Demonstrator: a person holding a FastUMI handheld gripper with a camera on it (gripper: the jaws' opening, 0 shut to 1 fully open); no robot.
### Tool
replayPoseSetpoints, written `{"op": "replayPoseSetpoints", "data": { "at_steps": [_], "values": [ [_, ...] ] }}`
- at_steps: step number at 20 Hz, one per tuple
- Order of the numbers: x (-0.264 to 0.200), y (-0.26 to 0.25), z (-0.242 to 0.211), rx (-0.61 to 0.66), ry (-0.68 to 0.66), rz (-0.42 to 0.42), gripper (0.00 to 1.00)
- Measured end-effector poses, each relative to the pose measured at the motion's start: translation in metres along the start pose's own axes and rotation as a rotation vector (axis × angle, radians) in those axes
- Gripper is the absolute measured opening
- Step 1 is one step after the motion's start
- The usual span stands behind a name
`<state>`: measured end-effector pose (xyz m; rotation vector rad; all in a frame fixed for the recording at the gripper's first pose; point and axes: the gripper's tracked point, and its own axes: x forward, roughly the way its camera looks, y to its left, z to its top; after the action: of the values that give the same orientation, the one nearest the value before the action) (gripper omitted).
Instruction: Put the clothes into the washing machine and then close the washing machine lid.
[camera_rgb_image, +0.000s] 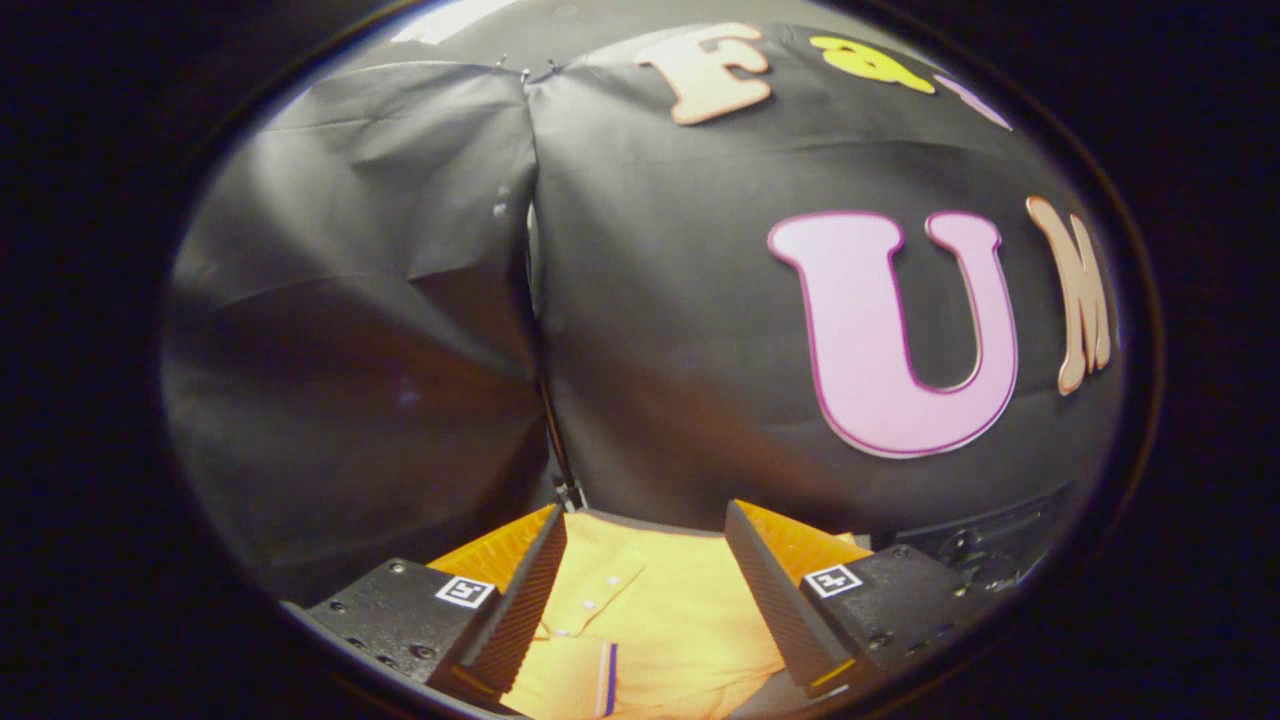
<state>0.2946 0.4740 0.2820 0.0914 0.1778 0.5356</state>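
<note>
One garment, a yellow shirt (660, 620), lies flat just below and between the fingers (645, 585), which stand wide apart and grip nothing. By my reckoning nothing is loaded yet; picking up, loading and closing the lid all remain.

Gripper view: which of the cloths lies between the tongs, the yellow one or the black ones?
The yellow shirt, with buttons and a blue stripe, lies between the open tongs. The black cloth wall hangs beyond them.
</note>
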Motion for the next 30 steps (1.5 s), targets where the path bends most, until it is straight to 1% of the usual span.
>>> {"op": "replayPoseSetpoints", "data": {
  "at_steps": [2,7,8,9,12,13,14,16,17,21,22,24,25,27,29,30],
  "values": [
    [0.015,0.004,-0.024,0.000,0.079,-0.008,0.97],
    [0.033,0.004,-0.093,-0.085,0.278,-0.059,0.97],
    [0.029,0.003,-0.101,-0.087,0.328,-0.071,0.97],
    [0.033,0.005,-0.101,-0.074,0.327,-0.078,0.98],
    [0.036,0.003,-0.120,-0.068,0.429,-0.084,0.98],
    [0.033,0.004,-0.122,-0.063,0.443,-0.086,0.98],
    [0.040,0.001,-0.118,-0.062,0.427,-0.095,0.99],
    [0.034,0.000,-0.120,-0.071,0.455,-0.094,0.97],
    [0.039,0.000,-0.120,-0.076,0.445,-0.091,0.99],
    [0.037,0.003,-0.120,-0.080,0.457,-0.076,0.97],
    [0.038,0.007,-0.121,-0.082,0.459,-0.060,0.96],
    [0.039,0.015,-0.120,-0.071,0.471,-0.013,0.76],
    [0.038,0.022,-0.121,-0.051,0.476,0.012,0.51],
    [0.037,0.022,-0.118,-0.009,0.467,0.014,0.10],
    [0.035,0.026,-0.120,0.030,0.474,0.036,0.01],
    [0.035,0.024,-0.119,0.054,0.471,0.035,0.01]
  ]
}}
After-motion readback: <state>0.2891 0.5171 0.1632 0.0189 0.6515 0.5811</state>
